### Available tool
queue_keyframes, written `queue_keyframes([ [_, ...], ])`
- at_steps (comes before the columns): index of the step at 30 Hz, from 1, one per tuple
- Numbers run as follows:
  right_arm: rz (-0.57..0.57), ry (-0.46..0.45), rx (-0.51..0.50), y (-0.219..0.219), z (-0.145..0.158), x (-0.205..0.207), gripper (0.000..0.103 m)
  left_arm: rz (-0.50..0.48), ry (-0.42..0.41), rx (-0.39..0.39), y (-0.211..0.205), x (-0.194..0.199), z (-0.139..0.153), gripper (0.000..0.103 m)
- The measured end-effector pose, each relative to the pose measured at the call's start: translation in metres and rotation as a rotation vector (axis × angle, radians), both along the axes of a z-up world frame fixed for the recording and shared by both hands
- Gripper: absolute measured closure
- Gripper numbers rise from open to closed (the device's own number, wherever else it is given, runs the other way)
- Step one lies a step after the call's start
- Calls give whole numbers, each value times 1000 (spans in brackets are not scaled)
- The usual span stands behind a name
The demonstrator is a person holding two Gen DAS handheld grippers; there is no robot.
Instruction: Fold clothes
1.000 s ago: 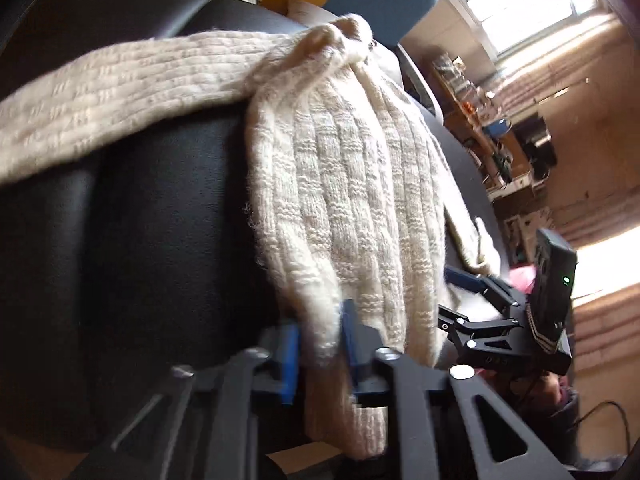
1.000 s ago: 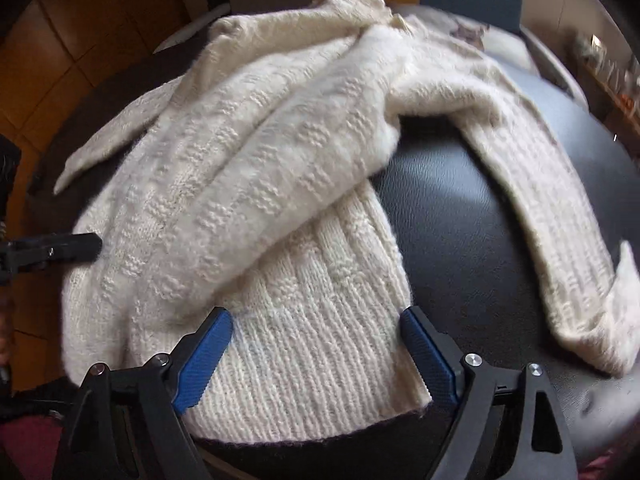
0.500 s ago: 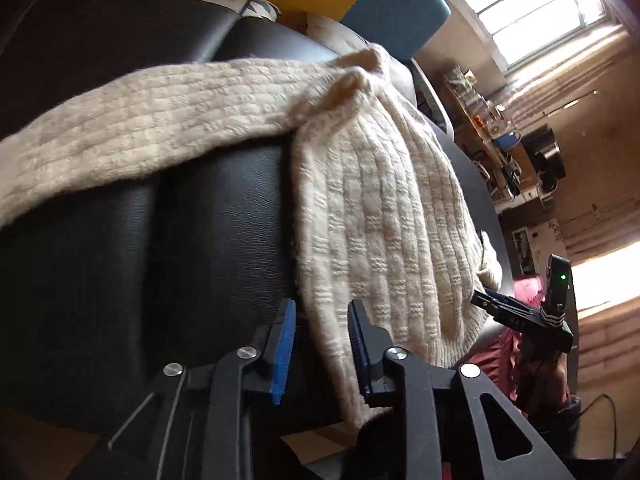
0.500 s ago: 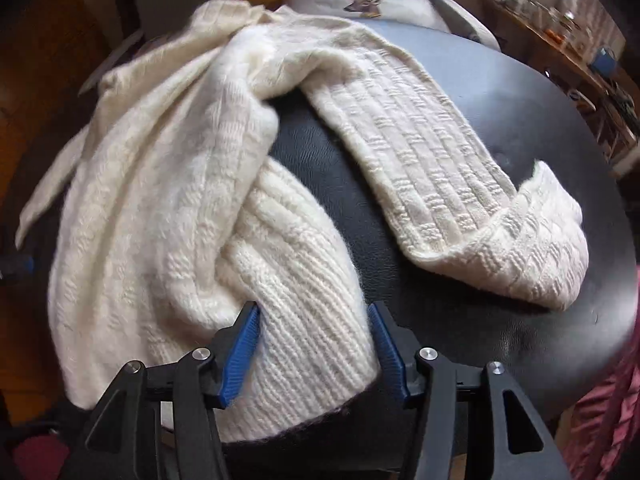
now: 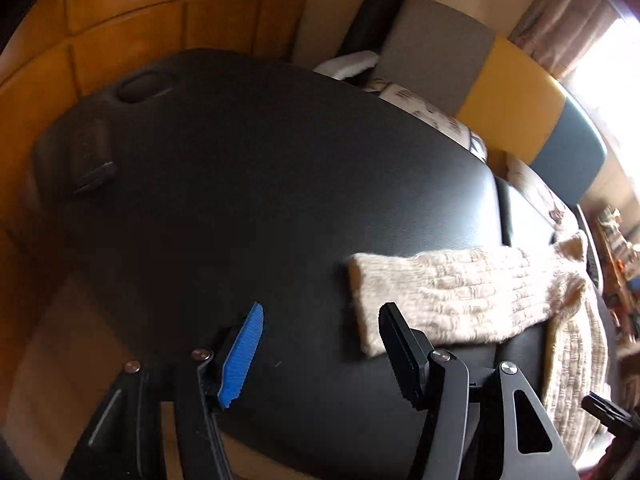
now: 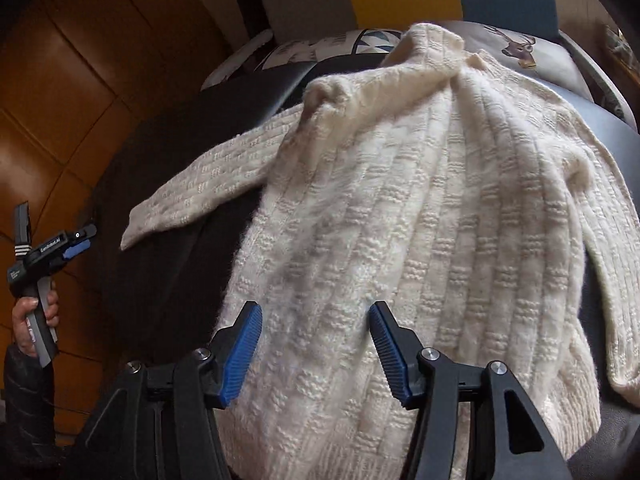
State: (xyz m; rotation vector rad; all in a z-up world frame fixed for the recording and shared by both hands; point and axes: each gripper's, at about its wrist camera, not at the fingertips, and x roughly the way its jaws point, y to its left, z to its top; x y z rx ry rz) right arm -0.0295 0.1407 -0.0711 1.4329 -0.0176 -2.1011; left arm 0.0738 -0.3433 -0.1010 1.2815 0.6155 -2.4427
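A cream knitted sweater was spread over the dark padded desk, body toward the near edge, one sleeve laid out flat to the left and the other draped down the right side. The left claw was held released and empty above bare desk, its inner tip just beside the left sleeve's cuff. The right claw was likewise spread wide, nothing gripped, the sweater's lower body seen between its fingers; contact with the knit could not be judged.

Some risks were judged from this layout. If the cuff were pinched only at its edge, the loose knit could stretch or slip out mid-fold. The right sleeve, hanging near the desk's edge, could be dragged off if the body were pulled. Bunching at the collar might be trapped inside a fold.

A white label was seen on the left tool's body, seemingly "GenRobot.AI"; other markings were too small to read.
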Motion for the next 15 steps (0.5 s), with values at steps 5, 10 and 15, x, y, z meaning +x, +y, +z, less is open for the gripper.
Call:
queue_keyframes([
  [5, 9, -7, -17, -8, 6, -14, 46, -76, -64, -90, 22, -44, -20, 27],
  [10, -49, -35, -49, -5, 5, -36, 46, -169, -53, -70, 47, -61, -31, 83],
  [15, -128, -39, -100, 9, 8, -60, 46, -132, 103, -50, 39, -57, 10, 93],
])
